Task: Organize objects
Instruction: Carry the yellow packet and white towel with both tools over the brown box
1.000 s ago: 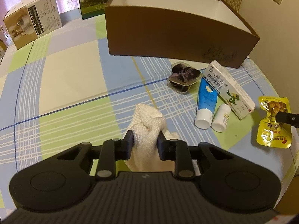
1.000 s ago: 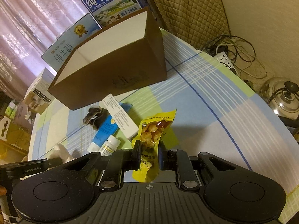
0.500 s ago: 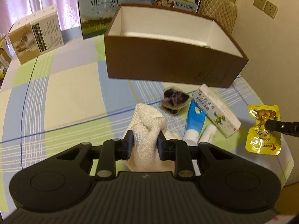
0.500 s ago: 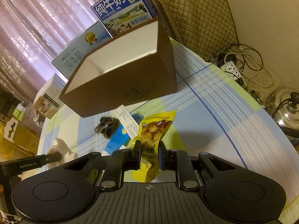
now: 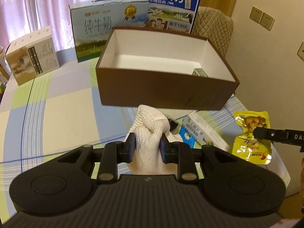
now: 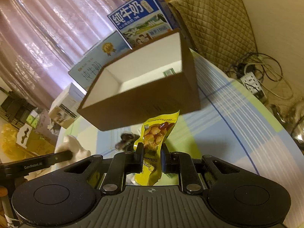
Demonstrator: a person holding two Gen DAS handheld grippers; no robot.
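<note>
My left gripper (image 5: 147, 145) is shut on a bunched white knitted cloth (image 5: 150, 125), held clear of the checked tablecloth. My right gripper (image 6: 151, 154) is shut on a yellow snack pouch (image 6: 157, 131), which stands up between its pads. The same pouch (image 5: 251, 133) shows at the right of the left wrist view, with a right fingertip (image 5: 261, 132) on it. Ahead of both stands an open brown box (image 5: 167, 91) with a white inside; a small green packet (image 5: 199, 72) lies in its right corner. The cloth (image 6: 71, 146) and left finger (image 6: 57, 157) show in the right wrist view.
Below the cloth lie a white medicine carton (image 5: 207, 131), a blue tube (image 5: 187, 136) and a dark wrapped item (image 6: 126, 139). Two milk cartons (image 5: 108, 30) (image 5: 171, 7) and a small printed box (image 5: 32, 57) stand behind. A quilted chair (image 6: 214, 22) and cables (image 6: 252, 76) are at the right.
Both grippers have risen with the cloth and the pouch; the box now sits lower in view, so its white inside and the green packet show. The items on the table have slid under the cloth.
</note>
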